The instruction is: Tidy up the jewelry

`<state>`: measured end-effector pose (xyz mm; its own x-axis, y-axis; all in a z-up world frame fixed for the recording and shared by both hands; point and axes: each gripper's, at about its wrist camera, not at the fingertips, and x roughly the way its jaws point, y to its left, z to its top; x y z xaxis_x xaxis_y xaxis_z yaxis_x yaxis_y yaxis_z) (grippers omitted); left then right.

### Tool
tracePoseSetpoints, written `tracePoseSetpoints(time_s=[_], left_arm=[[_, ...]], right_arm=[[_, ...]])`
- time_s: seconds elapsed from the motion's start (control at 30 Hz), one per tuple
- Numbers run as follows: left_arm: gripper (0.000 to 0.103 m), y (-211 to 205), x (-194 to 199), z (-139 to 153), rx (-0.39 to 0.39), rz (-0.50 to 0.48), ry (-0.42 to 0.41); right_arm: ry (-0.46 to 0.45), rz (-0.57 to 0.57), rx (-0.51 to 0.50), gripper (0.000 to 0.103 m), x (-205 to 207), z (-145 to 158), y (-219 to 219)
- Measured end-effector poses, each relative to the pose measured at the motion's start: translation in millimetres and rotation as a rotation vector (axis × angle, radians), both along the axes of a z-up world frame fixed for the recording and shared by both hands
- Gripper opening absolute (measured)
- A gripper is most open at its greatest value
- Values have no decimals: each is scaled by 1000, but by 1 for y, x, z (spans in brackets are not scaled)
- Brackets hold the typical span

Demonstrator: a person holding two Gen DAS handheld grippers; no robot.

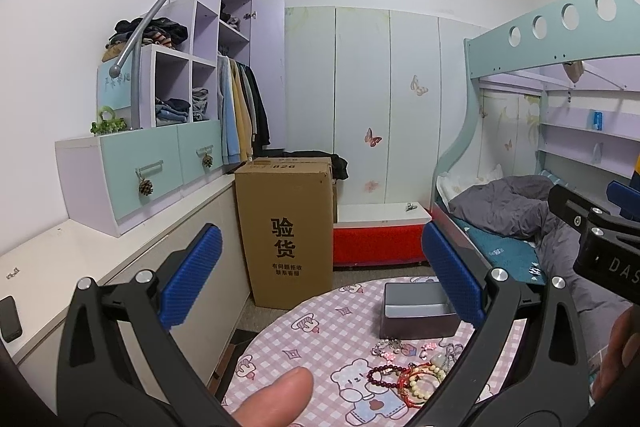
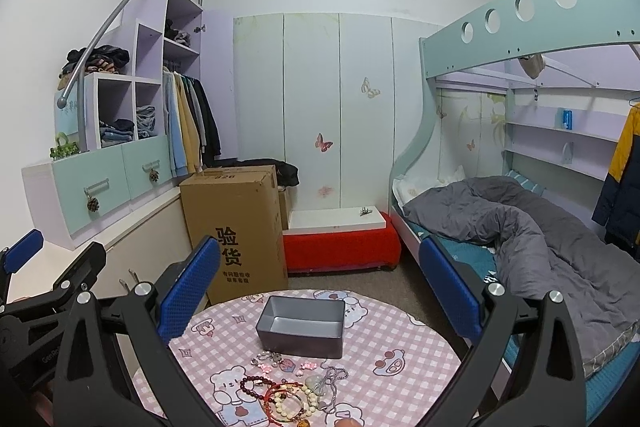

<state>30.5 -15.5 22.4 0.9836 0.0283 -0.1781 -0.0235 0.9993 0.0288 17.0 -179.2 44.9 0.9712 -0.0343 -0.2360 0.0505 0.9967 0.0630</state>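
While both hand-held grippers, left [image 1: 320, 275] and right [image 2: 320, 285], hung with fingers apart and empty, the jewelry [image 2: 294, 393] lay heaped on the worktop [image 2: 400, 379] just before the grey tin [image 2: 301, 327].

I see a grey metal tin [image 2: 301, 325], rectangular, lidless and empty, standing upright near the middle of the round pink checked table [image 2: 400, 343]. Just in front of the tin, toward me, the jewelry [image 2: 294, 391] lies loose in a heap on the cloth: a dark red bead bracelet [image 2: 250, 383], cream bead bracelets [image 2: 286, 405], red cord, a silver chain [image 2: 334, 379] and small pink charms [image 2: 307, 365].
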Motion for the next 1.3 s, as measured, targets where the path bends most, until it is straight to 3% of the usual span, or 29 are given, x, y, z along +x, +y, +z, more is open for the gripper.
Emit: tracePoseSetpoints(time_s=[0.4, 0.57, 0.9, 1.3], left_arm=[[98, -1, 24, -16, 0, -8, 68], [98, 1, 42, -35, 7, -7, 135], [98, 6, 101, -127, 23, -25, 446], [98, -20, 149, -227, 112, -93, 690]], right_arm=[[52, -7, 2, 95, 18, -12, -4], [102, -7, 3, 95, 31, -27, -8], [345, -28, 50, 95, 64, -99, -32], [537, -34, 63, 95, 73, -162, -49]])
